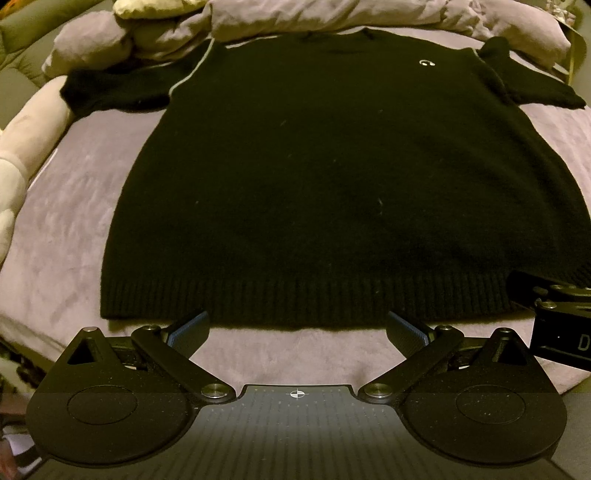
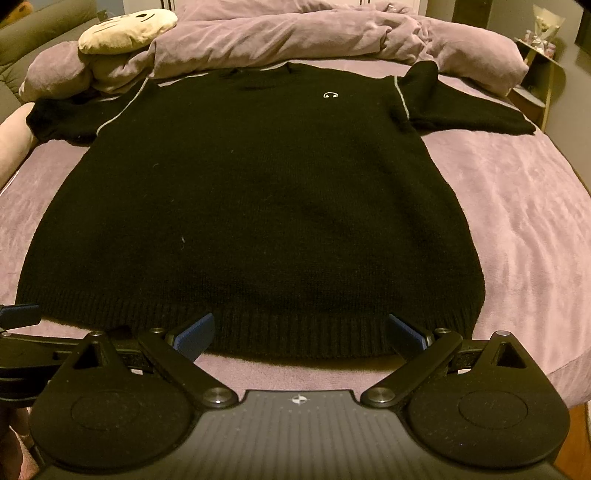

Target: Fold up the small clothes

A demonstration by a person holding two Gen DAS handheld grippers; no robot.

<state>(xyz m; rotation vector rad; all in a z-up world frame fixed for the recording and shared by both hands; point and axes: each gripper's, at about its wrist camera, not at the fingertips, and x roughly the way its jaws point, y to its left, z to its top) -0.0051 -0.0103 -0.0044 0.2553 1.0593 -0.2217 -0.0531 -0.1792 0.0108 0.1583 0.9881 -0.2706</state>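
**Dim bedroom, warm yellowish light**

Bed [image 2: 517, 229] covered in a mauve plush sheet, lightly creased, filling most of both views. Rumpled duvet [image 2: 295, 33] of the same mauve heaped along the far edge. Cream cushion [image 2: 129, 29] with a drawn face perched on the heap at far left. Pale, lumpy plush shape [image 1: 14, 173] along the bed's left edge. Grey-green upholstery [image 2: 22, 29] beyond the left corner. Small wooden shelf [image 2: 535, 62] with a few blurred items past the right corner; dark wall behind. Brown floor [image 2: 580, 424] glimpsed at lower right.
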